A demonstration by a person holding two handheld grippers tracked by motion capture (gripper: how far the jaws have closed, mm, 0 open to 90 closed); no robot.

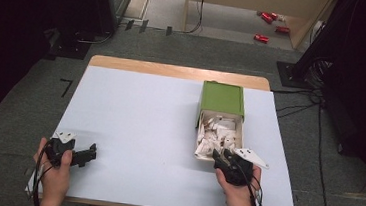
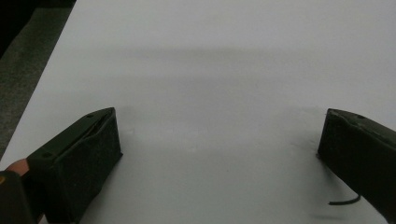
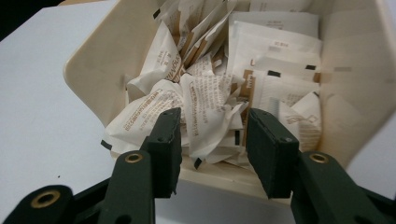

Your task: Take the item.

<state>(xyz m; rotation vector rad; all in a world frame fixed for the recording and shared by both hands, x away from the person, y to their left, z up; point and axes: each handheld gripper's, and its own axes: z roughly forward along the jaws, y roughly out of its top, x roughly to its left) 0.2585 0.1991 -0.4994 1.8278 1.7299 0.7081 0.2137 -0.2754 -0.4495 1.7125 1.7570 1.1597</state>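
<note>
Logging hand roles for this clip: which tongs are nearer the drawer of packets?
Right. The right tongs sit at the drawer's near end, jaws apart, straddling its front edge by the packets. The left tongs are far across the table, near its left front corner.

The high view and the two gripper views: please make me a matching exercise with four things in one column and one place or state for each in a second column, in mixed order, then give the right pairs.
Things
1. green box
2. cream drawer
3. left gripper
4. right gripper

Places or states
A. pulled out toward the person, full of white paper packets
B. jaws wide apart over bare white table
C. on the table's far right part, behind the drawer
D. jaws apart at the drawer's near edge, a packet between them

Pairs: 1-C, 2-A, 3-B, 4-D
</note>
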